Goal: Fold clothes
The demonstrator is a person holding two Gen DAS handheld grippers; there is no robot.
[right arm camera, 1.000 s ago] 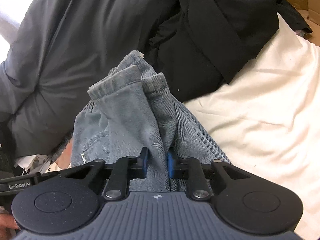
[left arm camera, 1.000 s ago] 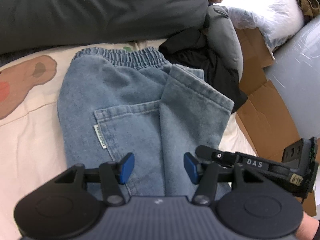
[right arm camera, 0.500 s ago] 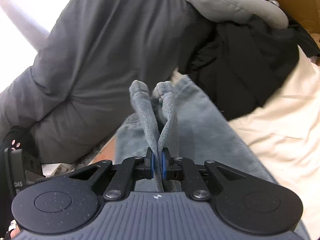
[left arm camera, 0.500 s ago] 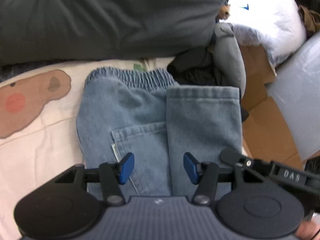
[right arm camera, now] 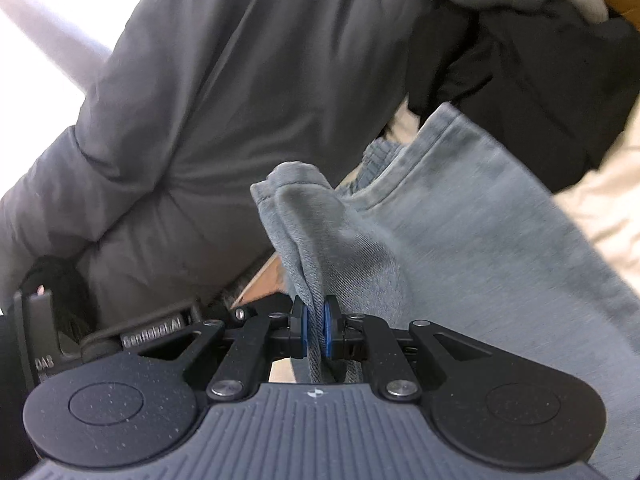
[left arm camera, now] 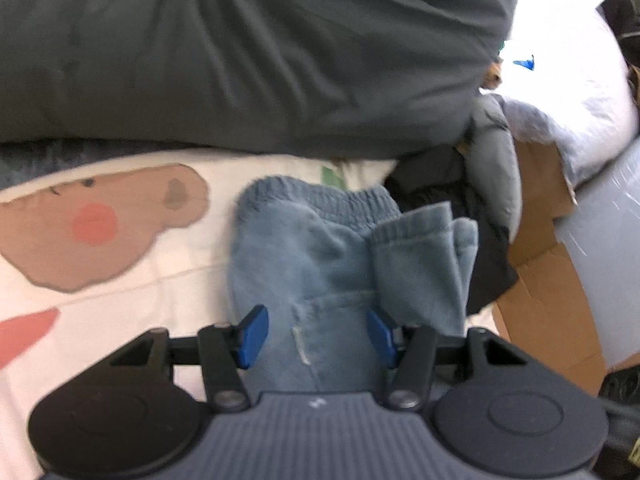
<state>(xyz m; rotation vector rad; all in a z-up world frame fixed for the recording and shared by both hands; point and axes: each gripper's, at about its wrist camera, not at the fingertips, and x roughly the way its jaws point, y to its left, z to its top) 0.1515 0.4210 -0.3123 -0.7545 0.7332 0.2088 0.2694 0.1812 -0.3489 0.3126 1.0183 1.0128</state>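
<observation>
Big grey duvet (left arm camera: pixel 248 52) heaped at the back. Cream sheet (left arm camera: pixel 168 276) with a brown bear print below it. Jeans (left arm camera: pixel 316 248) lie on the sheet, hem end raised. Right gripper (right arm camera: pixel 315 334) pinches a bunched fold of denim. Left gripper (left arm camera: pixel 316 334) hovers over the jeans, jaws spread, holding nothing.

One pair of denim jeans (left arm camera: pixel 320 264); beside it, one black garment (left arm camera: pixel 460 216) and one grey garment (left arm camera: pixel 496 160); behind, one dark grey duvet (left arm camera: pixel 240 52). Two tools: left tool (left arm camera: pixel 316 334), right tool (right arm camera: pixel 315 332).
</observation>
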